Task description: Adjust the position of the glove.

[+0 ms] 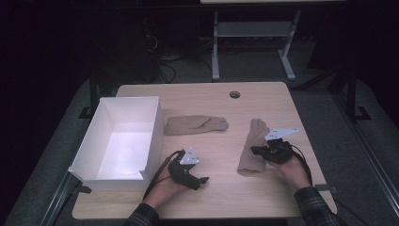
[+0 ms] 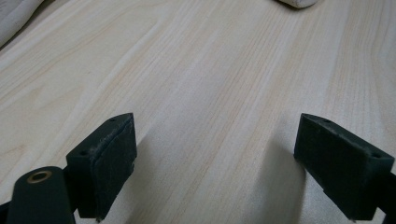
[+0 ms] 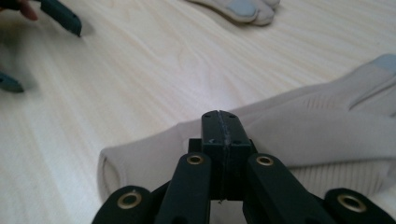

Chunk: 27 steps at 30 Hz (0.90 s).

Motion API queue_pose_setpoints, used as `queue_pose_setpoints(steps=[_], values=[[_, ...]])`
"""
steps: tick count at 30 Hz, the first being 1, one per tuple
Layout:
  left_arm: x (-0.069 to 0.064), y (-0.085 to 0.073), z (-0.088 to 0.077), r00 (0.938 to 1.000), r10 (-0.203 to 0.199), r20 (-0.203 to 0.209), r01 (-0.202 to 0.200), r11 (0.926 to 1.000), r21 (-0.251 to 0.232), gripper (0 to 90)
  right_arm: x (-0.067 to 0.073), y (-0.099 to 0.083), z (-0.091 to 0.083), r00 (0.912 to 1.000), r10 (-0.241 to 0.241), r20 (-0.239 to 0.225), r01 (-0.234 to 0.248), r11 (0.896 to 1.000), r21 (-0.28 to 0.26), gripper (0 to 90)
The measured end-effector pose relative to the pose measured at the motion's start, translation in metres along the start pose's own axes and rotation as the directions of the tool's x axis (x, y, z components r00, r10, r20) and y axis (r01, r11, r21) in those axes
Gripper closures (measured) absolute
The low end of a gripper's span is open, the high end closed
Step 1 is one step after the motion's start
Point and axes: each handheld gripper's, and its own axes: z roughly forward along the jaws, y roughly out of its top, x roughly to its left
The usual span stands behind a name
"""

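Observation:
Two beige gloves lie flat on the wooden table. One glove rests mid-table beside the white box; its grey fingertips appear at the top of the right gripper view. The other glove lies to the right, fingers pointing away. My right gripper sits at this glove's cuff end, jaws shut together with the glove just beyond and under them; no fabric is visible between the pads. My left gripper rests low on bare wood, jaws wide open with nothing between them.
A white open box stands at the table's left side, close to my left hand. A round cable hole sits near the far edge. Bits of beige fabric edge the top of the left gripper view.

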Motion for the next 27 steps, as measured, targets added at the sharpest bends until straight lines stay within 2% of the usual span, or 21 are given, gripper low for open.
queue_pose_setpoints(steps=[7,12,15,19,27], values=[[0.000,0.000,0.000,1.0000,-0.003,0.000,0.003,1.0000,-0.004,12.4,-0.010,0.008,0.014,0.9997,0.022,0.014,-0.023,1.000,0.010,89.8],[0.000,0.000,0.000,1.0000,-0.004,0.000,0.004,1.0000,-0.003,12.4,-0.021,0.008,0.021,0.9991,0.024,0.036,-0.024,1.000,0.012,89.8],[0.000,0.000,0.000,1.0000,-0.002,0.000,0.002,1.0000,0.000,12.4,-0.025,0.007,0.024,0.9982,0.044,0.041,-0.045,0.999,0.020,89.8],[0.000,0.000,0.000,1.0000,-0.001,0.000,0.001,1.0000,0.001,12.4,-0.026,0.002,0.030,0.9978,0.043,0.051,-0.047,0.996,0.081,89.8],[0.000,0.000,0.000,1.0000,-0.001,0.000,0.001,1.0000,0.000,12.4,-0.027,0.000,0.030,0.9978,0.053,0.040,-0.056,0.995,0.079,89.9]])
